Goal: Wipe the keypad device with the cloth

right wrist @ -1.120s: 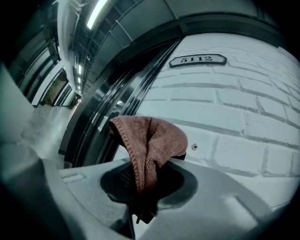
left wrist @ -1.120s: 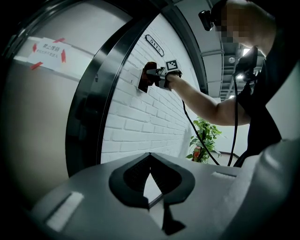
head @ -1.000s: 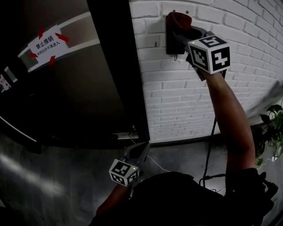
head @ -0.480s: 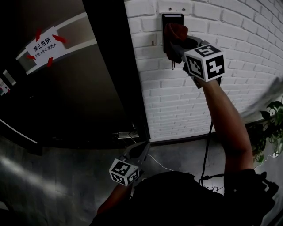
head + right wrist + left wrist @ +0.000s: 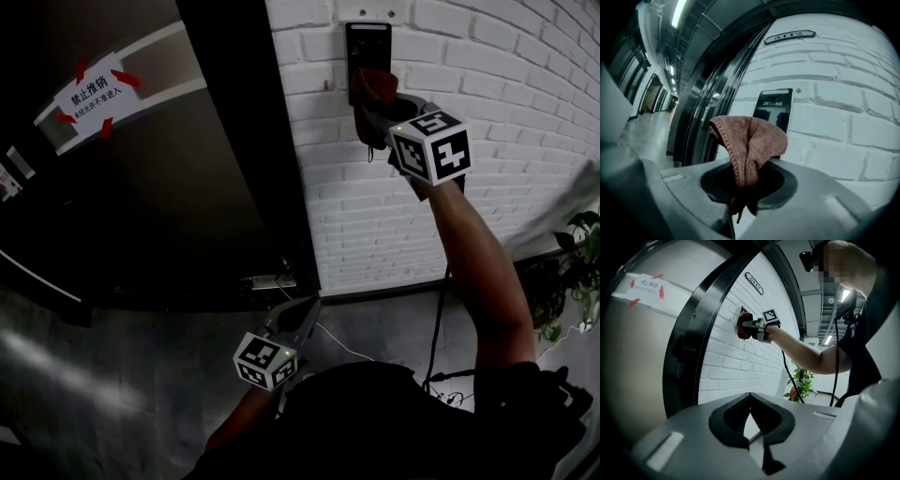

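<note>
Biggest thing here is the white brick wall (image 5: 487,141), with a tall dark door (image 5: 187,187) just to its left and a grey floor (image 5: 112,375) below. The person's right arm (image 5: 478,272) reaches up toward the wall, and a black cable (image 5: 441,319) hangs down beside it. There's a green plant (image 5: 572,272) off at the right edge. The door has a white sign (image 5: 94,94) taped on with red strips.

The keypad device (image 5: 367,39) is a slim black panel mounted on the bricks right next to the door frame, with a small number plate (image 5: 790,36) higher up the wall. The right tool (image 5: 373,103) is held up at it, jaws clamped on the reddish-brown cloth (image 5: 375,86). The cloth bunches out past the jaws and covers the lower part of the panel, and it looks pressed against it.

The left tool (image 5: 298,323) hangs low near the person's body, aimed at the bottom of the door. Its jaws are together with nothing between them.
</note>
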A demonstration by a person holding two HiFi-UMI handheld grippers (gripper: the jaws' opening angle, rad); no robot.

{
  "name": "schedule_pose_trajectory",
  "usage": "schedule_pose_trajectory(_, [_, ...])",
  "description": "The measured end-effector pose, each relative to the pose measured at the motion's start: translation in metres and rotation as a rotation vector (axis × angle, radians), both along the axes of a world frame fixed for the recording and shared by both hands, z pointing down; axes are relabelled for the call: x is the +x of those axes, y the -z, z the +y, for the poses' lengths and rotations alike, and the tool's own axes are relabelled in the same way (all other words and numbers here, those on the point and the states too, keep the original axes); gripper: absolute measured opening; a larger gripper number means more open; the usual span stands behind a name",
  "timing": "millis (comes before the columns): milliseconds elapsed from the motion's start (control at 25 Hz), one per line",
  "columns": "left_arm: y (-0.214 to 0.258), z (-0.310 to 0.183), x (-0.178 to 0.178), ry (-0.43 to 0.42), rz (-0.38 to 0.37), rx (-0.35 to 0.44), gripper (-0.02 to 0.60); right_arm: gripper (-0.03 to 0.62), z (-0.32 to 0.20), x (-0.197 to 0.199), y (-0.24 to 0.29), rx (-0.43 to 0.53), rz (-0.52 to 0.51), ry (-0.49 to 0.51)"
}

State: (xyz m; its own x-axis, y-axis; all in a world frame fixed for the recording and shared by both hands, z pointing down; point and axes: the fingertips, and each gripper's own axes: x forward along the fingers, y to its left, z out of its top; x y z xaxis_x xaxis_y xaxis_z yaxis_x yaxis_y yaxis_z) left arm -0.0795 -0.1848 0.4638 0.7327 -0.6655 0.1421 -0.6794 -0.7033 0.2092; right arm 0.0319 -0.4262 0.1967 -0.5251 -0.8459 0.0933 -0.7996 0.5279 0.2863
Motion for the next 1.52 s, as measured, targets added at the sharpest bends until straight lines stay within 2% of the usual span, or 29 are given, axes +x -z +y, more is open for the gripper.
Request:
schedule_pose_trajectory(960, [-0.001, 0.013, -0.021, -0.071, -0.005, -0.026, 0.017, 0.069, 0.006, 0.005, -0.074, -0.149, 0.019, -0.081])
schedule_pose_trajectory(1160, [-0.005, 0.017, -0.020, -0.134, -0.006, -0.038, 0.017, 0.069, 0.043, 0.008, -0.088, -0.168, 0.005, -0.093])
schedule_pose_trajectory(1360, [-0.008, 0.016, -0.018, -0.187, 0.001, -0.040, 0.017, 0.069, 0.103, 0.014, -0.115, -0.181, -0.098, -0.072])
schedule_pose_trajectory(1520, [-0.007, 0.015, -0.012, -0.193, 0.006, -0.023, 0.017, 0.069, 0.159, 0.016, -0.144, -0.196, -0.172, -0.010])
